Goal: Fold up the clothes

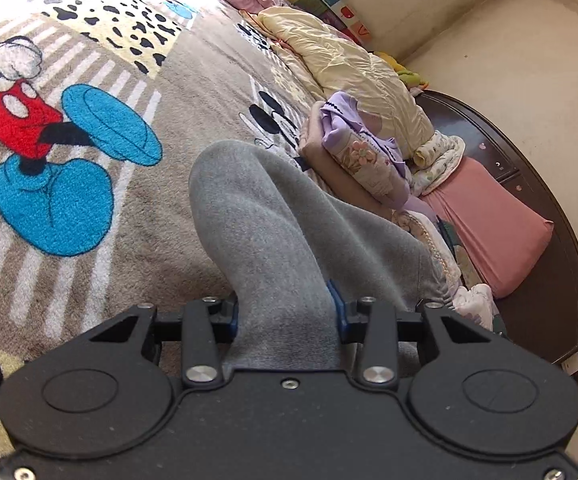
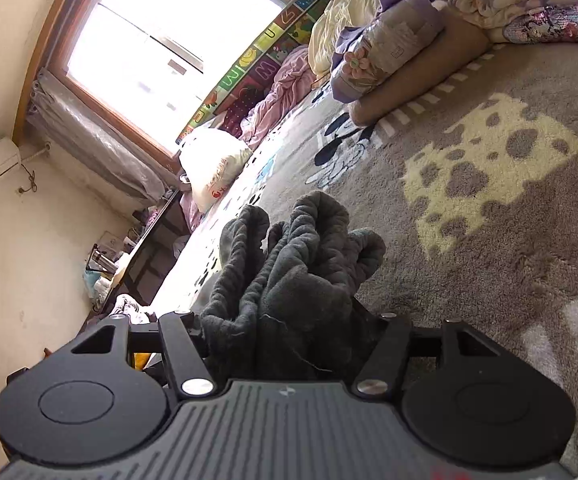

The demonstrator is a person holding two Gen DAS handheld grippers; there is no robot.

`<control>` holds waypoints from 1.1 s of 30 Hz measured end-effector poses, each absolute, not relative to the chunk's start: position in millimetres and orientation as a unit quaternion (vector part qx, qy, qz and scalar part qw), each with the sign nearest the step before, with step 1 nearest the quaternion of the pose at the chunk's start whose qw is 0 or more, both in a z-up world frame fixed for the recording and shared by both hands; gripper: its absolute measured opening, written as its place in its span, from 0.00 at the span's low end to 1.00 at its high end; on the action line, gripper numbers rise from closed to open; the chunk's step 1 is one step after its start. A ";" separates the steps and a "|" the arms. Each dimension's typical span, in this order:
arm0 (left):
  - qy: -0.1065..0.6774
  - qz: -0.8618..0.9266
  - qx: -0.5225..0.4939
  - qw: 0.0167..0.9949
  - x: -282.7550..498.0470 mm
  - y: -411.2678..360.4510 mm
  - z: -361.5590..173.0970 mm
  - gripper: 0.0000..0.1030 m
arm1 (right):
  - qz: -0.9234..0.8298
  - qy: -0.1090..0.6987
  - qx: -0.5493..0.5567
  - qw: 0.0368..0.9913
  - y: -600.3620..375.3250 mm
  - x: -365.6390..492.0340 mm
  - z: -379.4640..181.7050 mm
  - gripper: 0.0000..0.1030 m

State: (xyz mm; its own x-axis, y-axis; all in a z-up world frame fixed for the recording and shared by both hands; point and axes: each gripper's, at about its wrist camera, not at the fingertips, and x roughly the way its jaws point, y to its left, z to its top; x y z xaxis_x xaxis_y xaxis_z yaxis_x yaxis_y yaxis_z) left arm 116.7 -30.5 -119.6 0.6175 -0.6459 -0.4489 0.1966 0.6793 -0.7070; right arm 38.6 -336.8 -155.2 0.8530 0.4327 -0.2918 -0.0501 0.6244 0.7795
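A bed point(image 1: 193, 92) covered by a plush cartoon-mouse blanket point(image 2: 489, 208) fills both views (grey-brown pile with cream spotted patches and striped bands). Along its far side lies a row of bedding: a cream quilt point(image 1: 353, 68), a pink pillow point(image 1: 497, 216) and a folded purple garment point(image 1: 353, 152) resting on a tan cushion. A bright window point(image 2: 169, 40) sits in the wall beyond the bed.

The grey garment point(image 1: 281, 232) rises off the blanket in a smooth fold and runs into the left hand-held gripper point(image 1: 287, 316), whose blue-padded fingers point(image 1: 339, 308) are clenched on it. The right hand-held gripper point(image 2: 289, 332) grasps a bunched, fleecy dark part of the same grey garment point(image 2: 301, 264), crumpled in ridges just above the blanket.
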 end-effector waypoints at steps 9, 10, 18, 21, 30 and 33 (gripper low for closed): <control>0.323 -0.337 -0.273 0.841 155.6 -122.8 -51.6 0.37 | 0.121 0.070 0.443 0.886 -407.8 -0.5 -79.7 0.59; 0.323 -0.345 -0.270 0.839 160.7 -134.5 -46.3 0.37 | 0.115 0.051 0.447 0.886 -418.9 -6.3 -74.0 0.59; 0.317 -0.408 -0.244 0.820 201.4 -228.0 -3.6 0.37 | 0.045 -0.024 0.504 0.862 -499.6 -28.2 -63.8 0.59; 0.321 -0.421 -0.243 0.813 218.6 -256.5 -1.1 0.37 | 0.016 -0.015 0.537 0.843 -528.9 -19.1 -78.8 0.59; 0.350 -0.435 -0.256 0.789 274.3 -328.3 -21.6 0.37 | -0.015 0.004 0.579 0.815 -593.5 25.8 -109.1 0.59; 0.339 -0.450 -0.261 0.784 291.5 -351.0 -24.3 0.37 | -0.011 -0.027 0.544 0.839 -612.2 38.8 -102.8 0.59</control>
